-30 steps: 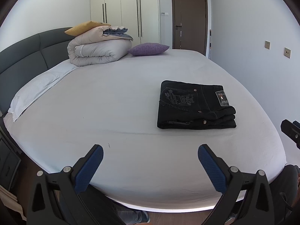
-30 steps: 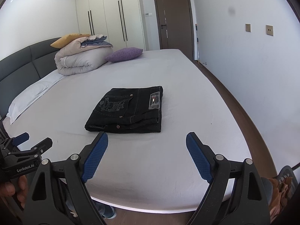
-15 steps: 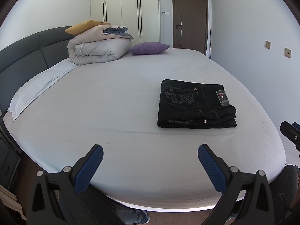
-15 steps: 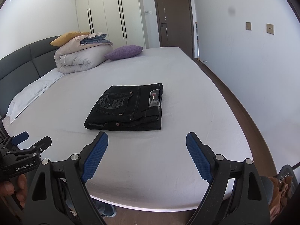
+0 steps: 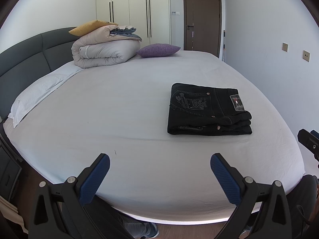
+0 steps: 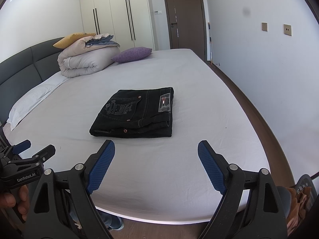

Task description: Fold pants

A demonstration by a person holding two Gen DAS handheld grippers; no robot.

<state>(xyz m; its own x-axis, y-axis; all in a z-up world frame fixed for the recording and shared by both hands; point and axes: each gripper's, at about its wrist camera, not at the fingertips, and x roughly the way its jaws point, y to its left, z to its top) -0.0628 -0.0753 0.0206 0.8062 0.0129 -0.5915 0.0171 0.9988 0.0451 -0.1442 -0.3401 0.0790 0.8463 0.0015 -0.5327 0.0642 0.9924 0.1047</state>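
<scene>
Black jeans (image 5: pixel 207 111) lie folded in a neat rectangle on the white bed (image 5: pixel 119 103), back pocket and label patch facing up. They also show in the right wrist view (image 6: pixel 135 113). My left gripper (image 5: pixel 159 159) is open and empty over the bed's near edge, to the left of and nearer than the pants. My right gripper (image 6: pixel 156 145) is open and empty just in front of the pants, apart from them. The left gripper also shows at the right wrist view's left edge (image 6: pixel 30 153).
A rolled duvet (image 5: pixel 105 51) with a yellow cushion and a purple pillow (image 5: pixel 159 49) sit at the head of the bed. A grey headboard (image 5: pixel 26 59) is on the left. A wall (image 6: pixel 279 69) and wooden floor strip run along the right.
Both grippers stay open and nearly still. The view has shifted only slightly; the pants have not moved.
</scene>
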